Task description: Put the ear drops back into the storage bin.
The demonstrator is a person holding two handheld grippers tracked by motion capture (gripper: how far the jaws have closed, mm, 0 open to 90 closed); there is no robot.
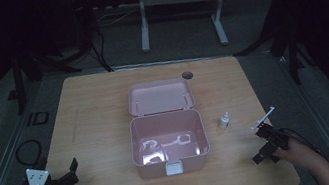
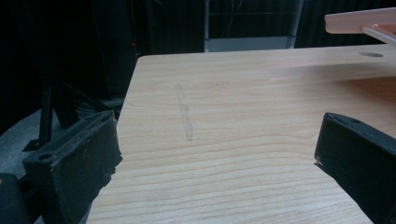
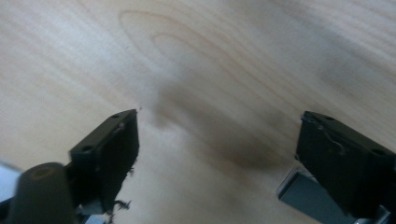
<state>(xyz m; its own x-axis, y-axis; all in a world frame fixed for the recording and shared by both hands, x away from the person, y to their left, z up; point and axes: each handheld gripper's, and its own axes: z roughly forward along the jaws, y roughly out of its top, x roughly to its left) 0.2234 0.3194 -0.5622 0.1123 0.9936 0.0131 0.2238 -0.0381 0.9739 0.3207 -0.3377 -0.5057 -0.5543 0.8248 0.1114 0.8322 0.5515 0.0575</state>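
An open pink box [image 1: 174, 166] stands at the table's middle, its lid [image 1: 159, 96] folded back. White items [image 1: 161, 146] lie on its floor. A small white bottle [image 1: 224, 121] stands to the right of the box, and a thin white syringe-like stick [image 1: 263, 118] lies beyond it. My left gripper [image 1: 73, 171] rests at the table's front left, open and holding nothing; in the left gripper view its jaws stand wide apart over bare wood [image 2: 217, 140]. My right gripper [image 1: 258, 146] is at the front right, just near the stick, open [image 3: 217, 126] over bare wood.
The wooden table [image 1: 95, 114] has a round cable hole [image 1: 187, 75] behind the lid. The lid's edge [image 2: 359, 21] shows at the top right of the left gripper view. Dark floor, cables [image 1: 28, 151] and a desk frame [image 1: 180, 14] surround the table.
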